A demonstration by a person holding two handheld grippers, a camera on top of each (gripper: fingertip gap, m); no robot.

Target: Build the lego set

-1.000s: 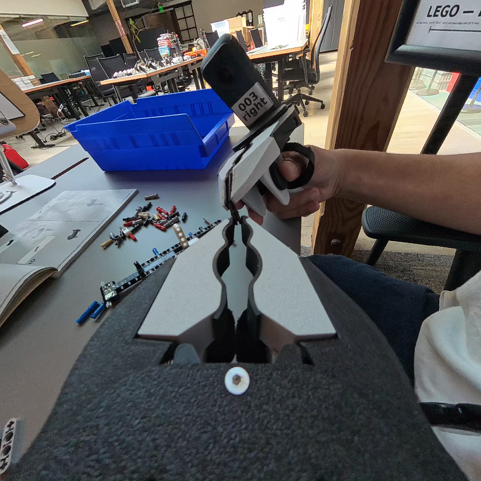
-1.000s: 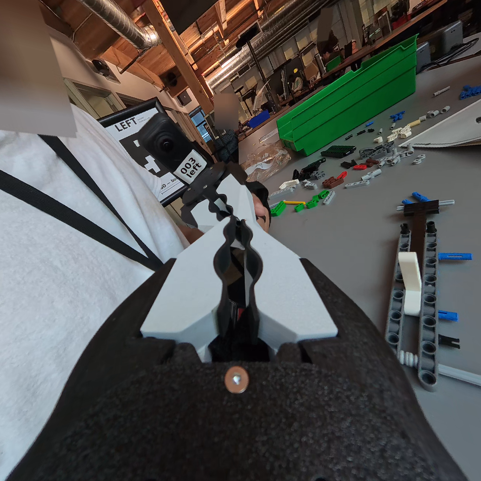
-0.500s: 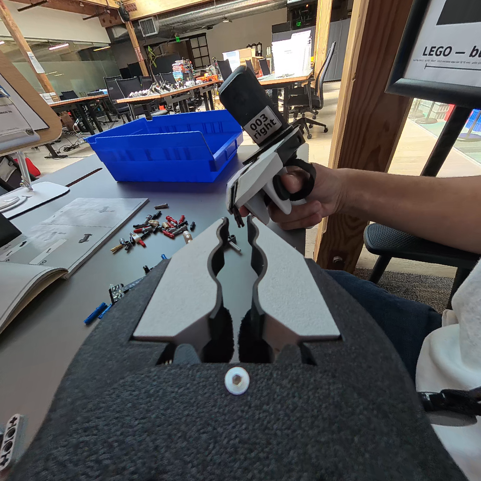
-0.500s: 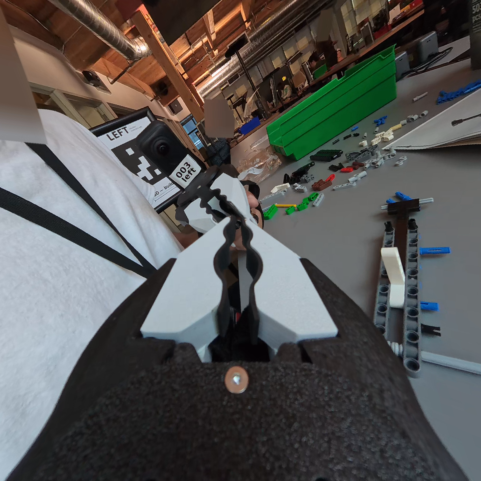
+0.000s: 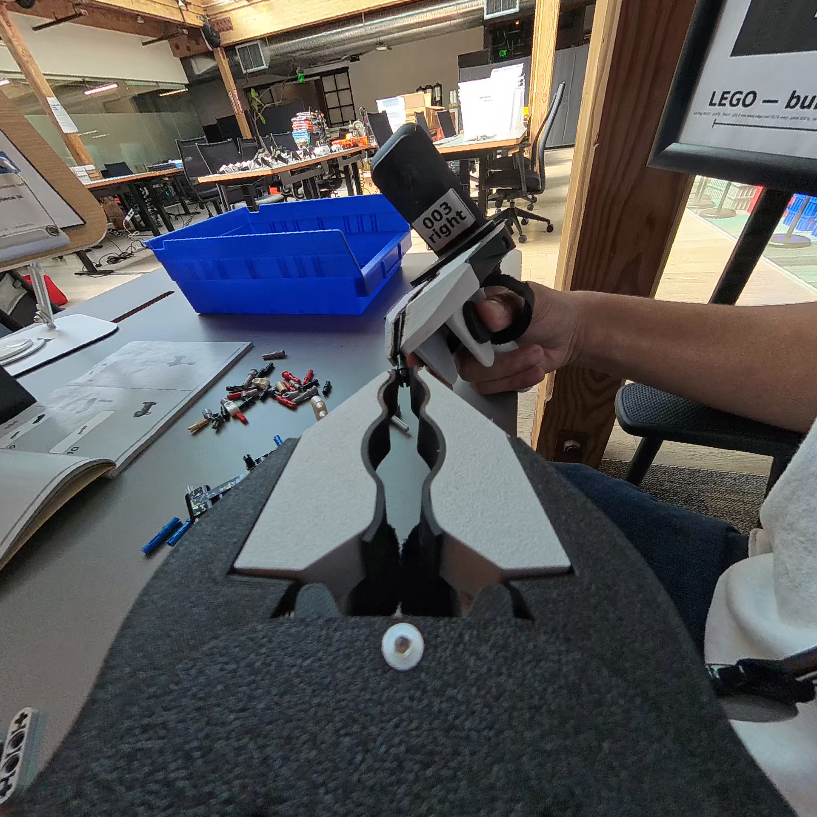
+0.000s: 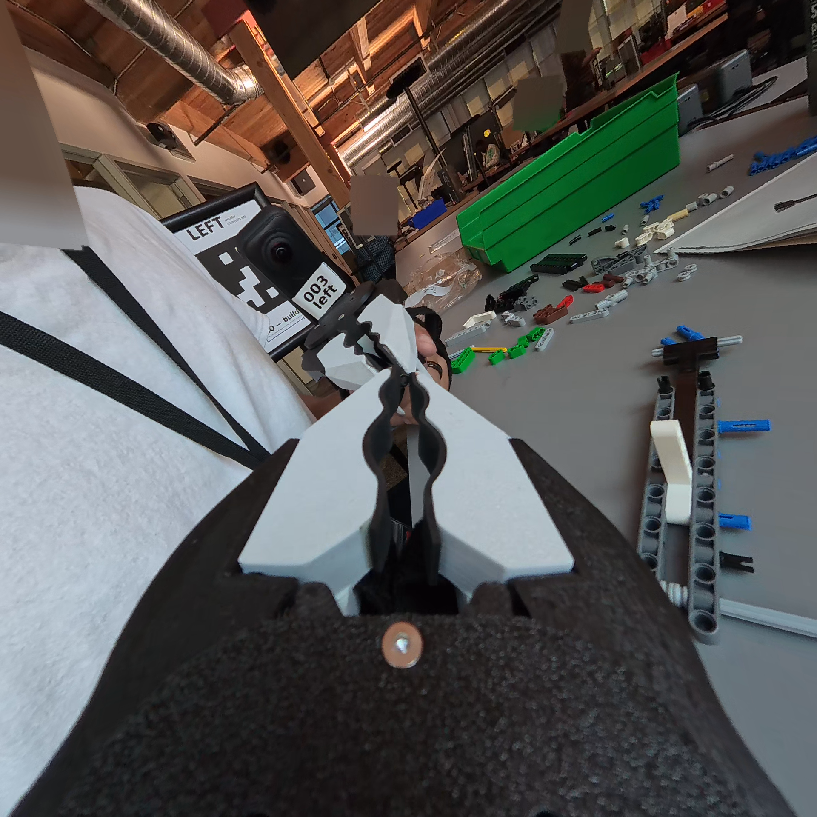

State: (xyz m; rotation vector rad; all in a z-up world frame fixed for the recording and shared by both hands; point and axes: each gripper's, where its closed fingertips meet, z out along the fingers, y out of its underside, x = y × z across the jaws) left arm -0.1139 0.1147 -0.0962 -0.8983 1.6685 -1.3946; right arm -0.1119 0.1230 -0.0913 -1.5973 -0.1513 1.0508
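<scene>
My right gripper [image 6: 404, 380] is shut on a small black pin [image 5: 401, 371], which pokes out below its tips in the left wrist view. It is held in the air above the table's near edge. My left gripper [image 5: 402, 379] faces it tip to tip. Its jaws are a little apart, with one tip on either side of the pin, and I cannot tell whether they touch it. The part-built frame of two grey beams [image 6: 703, 486] lies on the table to the right. It carries a white piece [image 6: 672, 473], blue pins and a black cross piece.
A blue bin [image 5: 283, 261], an open instruction booklet [image 5: 110, 398] and a pile of small pins [image 5: 274, 393] lie ahead in the left wrist view. A green bin [image 6: 574, 199] and scattered parts [image 6: 552, 309] lie beyond the frame. A wooden post [image 5: 619, 221] stands at the table's corner. Both grippers' tips are close together, under 4 cm apart.
The left gripper was closed at the right gripper's tip, opened wide and drew back, and has now narrowed and come up around the pin again. The right gripper stays shut.
</scene>
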